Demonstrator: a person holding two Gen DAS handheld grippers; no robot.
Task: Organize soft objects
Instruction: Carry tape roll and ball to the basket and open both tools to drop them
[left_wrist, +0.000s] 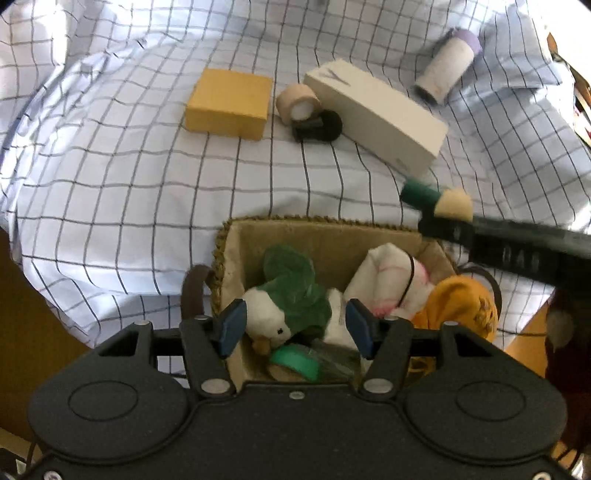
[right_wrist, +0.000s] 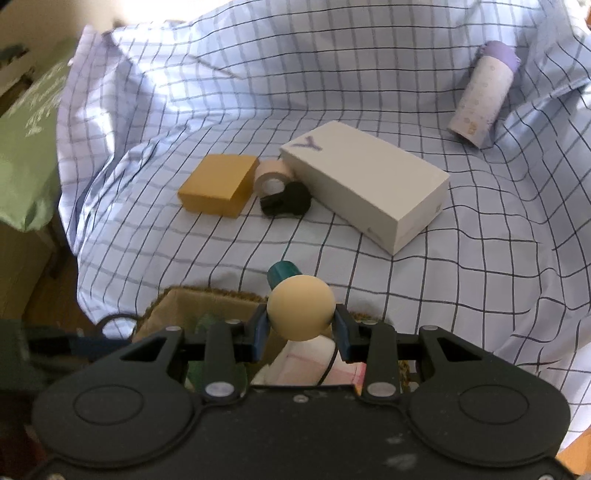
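Note:
A woven basket (left_wrist: 236, 236) sits at the near edge of the checked cloth. It holds a green and white plush duck (left_wrist: 284, 299), a white and pink soft toy (left_wrist: 388, 280) and an orange plush (left_wrist: 458, 306). My left gripper (left_wrist: 295, 325) is open and empty just above the duck. My right gripper (right_wrist: 301, 328) is shut on a cream foam ball with a dark green handle (right_wrist: 299, 306), held above the basket's (right_wrist: 177, 302) far rim. The right gripper also shows in the left wrist view (left_wrist: 443, 210), holding that foam piece (left_wrist: 452, 203).
On the cloth beyond the basket lie a yellow box (right_wrist: 218, 184), a beige tape roll (right_wrist: 273, 177) on a black dispenser (right_wrist: 288, 201), a long white box (right_wrist: 369, 184) and a white cylinder with a purple cap (right_wrist: 484, 96). A green cushion (right_wrist: 26, 147) is at the left.

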